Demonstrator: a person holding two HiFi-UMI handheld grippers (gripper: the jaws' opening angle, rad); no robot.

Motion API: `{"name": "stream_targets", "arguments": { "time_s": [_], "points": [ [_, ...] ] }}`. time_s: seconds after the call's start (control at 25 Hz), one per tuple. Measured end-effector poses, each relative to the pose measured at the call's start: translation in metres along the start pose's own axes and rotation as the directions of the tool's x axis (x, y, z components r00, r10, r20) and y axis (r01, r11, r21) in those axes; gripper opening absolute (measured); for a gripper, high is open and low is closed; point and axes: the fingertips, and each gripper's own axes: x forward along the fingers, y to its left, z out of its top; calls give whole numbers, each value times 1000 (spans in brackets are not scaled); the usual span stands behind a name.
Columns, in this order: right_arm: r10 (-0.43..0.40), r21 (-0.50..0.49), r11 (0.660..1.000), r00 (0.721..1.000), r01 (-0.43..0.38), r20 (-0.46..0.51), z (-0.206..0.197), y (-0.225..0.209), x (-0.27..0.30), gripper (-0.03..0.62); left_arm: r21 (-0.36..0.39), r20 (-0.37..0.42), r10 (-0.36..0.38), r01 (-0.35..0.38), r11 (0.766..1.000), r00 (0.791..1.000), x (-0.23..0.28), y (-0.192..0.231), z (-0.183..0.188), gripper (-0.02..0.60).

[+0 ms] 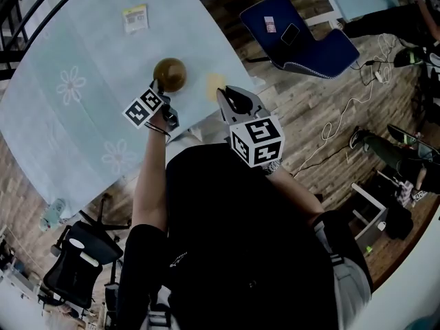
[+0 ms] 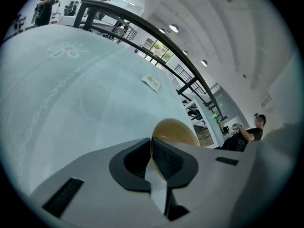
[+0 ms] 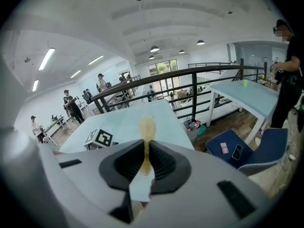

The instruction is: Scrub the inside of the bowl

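Note:
A brown bowl [image 1: 170,73] stands on the light blue tablecloth [image 1: 82,88] close to the table's near edge. My left gripper [image 1: 160,88] reaches it from the near side and is shut on its rim. In the left gripper view the bowl [image 2: 178,128] bulges just beyond the closed left gripper [image 2: 152,148]. To the bowl's right, my right gripper [image 1: 223,93] is shut on a thin yellow-brown scrubbing pad [image 1: 216,84]. It holds the pad clear of the bowl, above the cloth. The right gripper view shows that pad [image 3: 147,127] edge-on, sticking up from the right gripper [image 3: 146,148].
A small printed packet [image 1: 135,18] lies farther out on the table. Right of the table stands a blue chair [image 1: 299,43] with a phone on its seat. A black office chair [image 1: 79,260] is at the lower left. Cables trail over the wooden floor. A dark railing [image 2: 142,30] runs beyond the table.

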Motion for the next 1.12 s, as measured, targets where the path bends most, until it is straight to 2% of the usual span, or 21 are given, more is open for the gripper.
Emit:
{"name": "stream_targets", "arguments": {
  "time_s": [0.12, 0.24, 0.28, 0.32, 0.36, 0.44, 0.52, 0.72, 0.8, 0.92, 1.0, 1.12],
  "points": [
    [16, -13, 1000, 1000, -16, 0, 0, 4, 0, 38, 91, -7, 21, -20, 996, 1000, 0, -5, 0, 25],
    [29, -20, 999, 1000, -29, 4, 3, 5, 0, 38, 126, -3, 21, -20, 992, 1000, -3, -10, -2, 26],
    [32, -20, 999, 999, -32, 6, 4, 4, 1, 40, 125, 3, 6, -7, 992, 1000, -4, -13, -1, 57],
    [35, -20, 999, 999, -35, 7, 4, 3, 1, 39, 126, 6, -14, 13, 992, 1000, -5, -17, -1, 149],
    [38, -19, 999, 999, -38, 7, 5, 3, 2, 39, 131, 2, -34, 33, 991, 999, -6, -21, 0, 190],
    [44, -16, 999, 999, -44, 6, 3, 3, 3, 38, 159, -16, -52, 54, 986, 999, -9, -26, -1, 195],
    [49, -13, 999, 999, -49, 6, 1, 5, 4, 39, 186, -21, -39, 42, 982, 999, -17, -23, -3, 196],
    [88, -28, 996, 995, -87, 40, 8, 15, 2, 39, 166, 18, -59, 55, 985, 998, -56, -18, -9, 196],
    [108, -41, 994, 992, -105, 61, 14, 20, 0, 38, 192, 66, -66, 52, 980, 996, -78, -22, -7, 175],
    [136, -56, 990, 986, -131, 100, 25, 27, -2, 38, 258, 146, -117, 77, 963, 982, -110, -42, 6, 87],
    [149, -65, 988, 982, -142, 119, 32, 32, -3, 38, 292, 194, -158, 97, 951, 968, -129, -60, 17, 37],
    [162, -84, 985, 977, -151, 140, 38, 39, -5, 38, 364, 272, -222, 113, 925, 936, -161, -92, 32, 14]
  ]
}}
